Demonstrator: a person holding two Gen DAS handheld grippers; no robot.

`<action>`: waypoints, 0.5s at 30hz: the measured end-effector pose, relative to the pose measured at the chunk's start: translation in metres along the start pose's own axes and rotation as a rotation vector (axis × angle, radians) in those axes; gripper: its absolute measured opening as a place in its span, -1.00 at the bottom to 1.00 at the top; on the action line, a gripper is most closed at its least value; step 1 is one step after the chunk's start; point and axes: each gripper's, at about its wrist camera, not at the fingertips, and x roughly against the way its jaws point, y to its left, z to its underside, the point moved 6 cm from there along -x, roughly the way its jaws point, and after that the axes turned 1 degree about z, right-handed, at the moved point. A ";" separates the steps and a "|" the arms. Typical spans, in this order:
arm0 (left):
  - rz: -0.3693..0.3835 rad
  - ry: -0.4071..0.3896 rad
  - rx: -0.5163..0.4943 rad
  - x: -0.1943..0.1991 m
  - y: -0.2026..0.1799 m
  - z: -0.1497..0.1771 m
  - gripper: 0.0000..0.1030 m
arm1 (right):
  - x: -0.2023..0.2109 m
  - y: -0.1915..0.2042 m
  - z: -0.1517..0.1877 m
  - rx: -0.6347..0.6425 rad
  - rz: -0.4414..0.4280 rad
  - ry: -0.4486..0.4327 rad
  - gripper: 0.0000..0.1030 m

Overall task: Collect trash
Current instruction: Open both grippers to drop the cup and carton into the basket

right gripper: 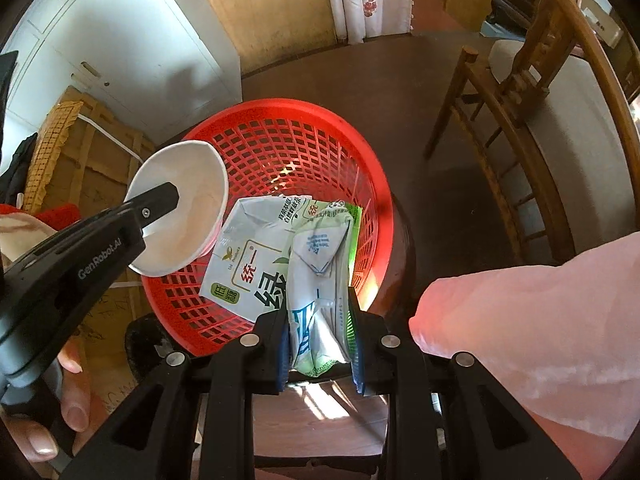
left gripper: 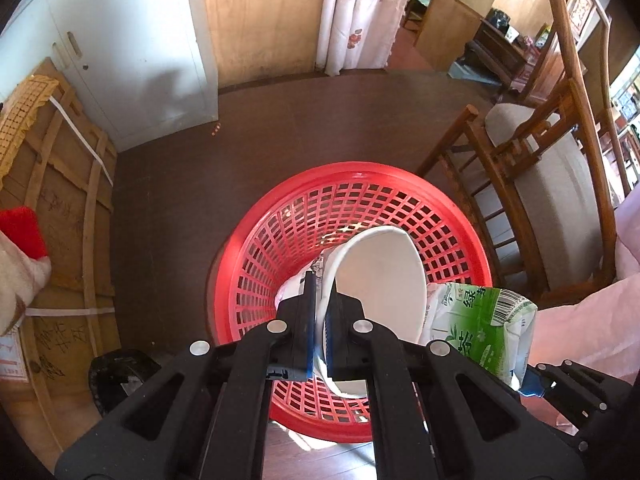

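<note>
Left tongs point(left gripper: 319, 322) clamped on cup point(left gripper: 380, 280)

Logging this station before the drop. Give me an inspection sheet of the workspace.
Surface: dark wooden floor.
Job's things: red basket on the floor; paper cup and crushed green tea carton held above it.
Clutter: a second carton over the basket; whether it rests inside is unclear.
Grippers: left gripper shut on the cup rim; right gripper shut on the carton.
Cables: nothing seen.
Surroundings: wooden chair, white cabinet, floral curtain.
</note>
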 end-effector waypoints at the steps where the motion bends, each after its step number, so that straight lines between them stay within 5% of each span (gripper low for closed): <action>1: -0.010 -0.010 -0.006 0.001 -0.002 -0.001 -0.91 | -0.002 0.000 -0.001 -0.001 -0.006 0.003 -0.53; 11: -0.011 0.001 -0.017 -0.004 -0.004 -0.005 -0.88 | -0.014 0.008 -0.006 0.021 -0.014 0.005 -0.47; 15: 0.010 0.030 -0.025 -0.007 -0.009 -0.005 -0.77 | -0.011 0.008 -0.007 0.031 -0.014 -0.020 0.00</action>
